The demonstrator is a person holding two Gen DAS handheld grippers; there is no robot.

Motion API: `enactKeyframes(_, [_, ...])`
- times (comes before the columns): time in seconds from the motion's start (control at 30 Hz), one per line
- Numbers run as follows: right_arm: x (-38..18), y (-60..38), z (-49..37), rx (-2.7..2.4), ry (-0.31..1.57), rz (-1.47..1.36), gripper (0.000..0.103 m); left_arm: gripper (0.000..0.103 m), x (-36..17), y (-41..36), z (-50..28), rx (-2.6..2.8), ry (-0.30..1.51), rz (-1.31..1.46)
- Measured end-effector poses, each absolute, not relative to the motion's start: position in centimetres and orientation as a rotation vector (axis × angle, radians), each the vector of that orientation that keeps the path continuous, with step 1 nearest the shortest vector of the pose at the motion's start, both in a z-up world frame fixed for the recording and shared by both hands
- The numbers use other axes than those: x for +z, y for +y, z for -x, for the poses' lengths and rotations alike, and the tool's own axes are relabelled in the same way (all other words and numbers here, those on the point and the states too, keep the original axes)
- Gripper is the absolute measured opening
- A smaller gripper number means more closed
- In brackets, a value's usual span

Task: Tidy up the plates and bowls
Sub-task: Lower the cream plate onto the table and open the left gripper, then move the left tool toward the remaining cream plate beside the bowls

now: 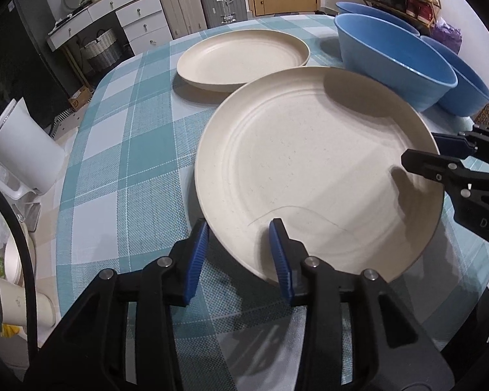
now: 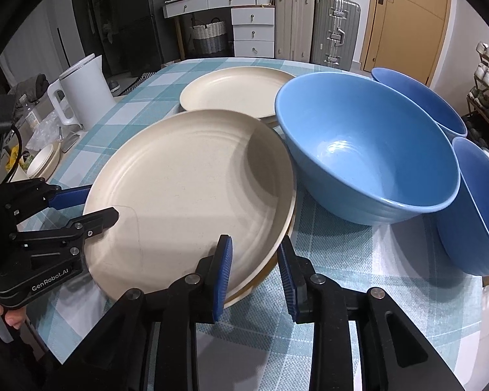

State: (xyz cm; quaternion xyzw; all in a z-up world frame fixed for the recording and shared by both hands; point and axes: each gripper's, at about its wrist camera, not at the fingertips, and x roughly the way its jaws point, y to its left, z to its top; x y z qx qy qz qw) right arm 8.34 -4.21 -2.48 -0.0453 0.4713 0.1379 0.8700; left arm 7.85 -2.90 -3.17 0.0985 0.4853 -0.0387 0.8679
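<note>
Near plate [image 2: 185, 192] sits on another plate on the table [image 1: 120, 169], beside the bowl [image 2: 368, 156]. Left gripper [image 1: 239, 260] and right gripper [image 2: 254, 280] each straddle its rim, fingers narrowly parted, pads apparently clear. To finish well: back both straight off, without nudging the plate.

Beneath my fingers: a table [image 1: 120, 163] under teal-and-white checked cloth. Off my left fingers' left side: one white electric kettle [image 2: 86, 93], upright at the table edge. Far ahead of my fingertips, against the wall: white drawer unit [image 2: 252, 31], woven basket [image 2: 209, 37] beneath it, two upright suitcases [image 2: 316, 21], one beige and one grey, a yellow door [image 2: 407, 26]. To my right fingers' far right: a shoe rack [image 2: 487, 97].
</note>
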Motion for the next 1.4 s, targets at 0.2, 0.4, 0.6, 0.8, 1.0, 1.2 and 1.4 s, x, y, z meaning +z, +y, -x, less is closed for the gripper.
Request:
enactKeyframes(0.2, [-2.7,-3.6,-7.8,0.28,0.969,0.131,0.033,0.035,-3.3,-3.3,-7.8,-0.072,1.013,-0.238])
enactKeyframes(0.4, [-2.8,-3.6,-7.6,0.257,0.956,0.15,0.034,0.041,-3.5,-3.7,-7.7,-0.078,1.014,-0.257])
enactKeyframes(0.6, [-3.0,-3.7,-7.5,0.251,0.954,0.164,0.034,0.045,-3.7,-3.9,-7.7,-0.076,1.016,-0.268])
enactKeyframes(0.8, [-3.1,-4.1,-7.1,0.262,0.942,0.173,0.043,0.055,-3.9,-3.0,-8.2,-0.102,1.029,-0.194])
enactKeyframes(1.0, [-3.1,-5.2,-6.9,0.291,0.939,0.12,0.067,0.071,-3.9,-2.2,-8.6,-0.084,1.029,-0.173])
enactKeyframes(1.2, [-2.2,-6.0,-6.7,0.319,0.935,0.093,0.091,0.082,-2.6,-1.5,-8.4,-0.1,0.994,-0.12])
enactKeyframes(1.4, [-1.0,-6.1,-6.3,0.342,0.92,0.081,0.101,0.09,-1.5,-0.6,-8.6,-0.091,0.964,-0.039])
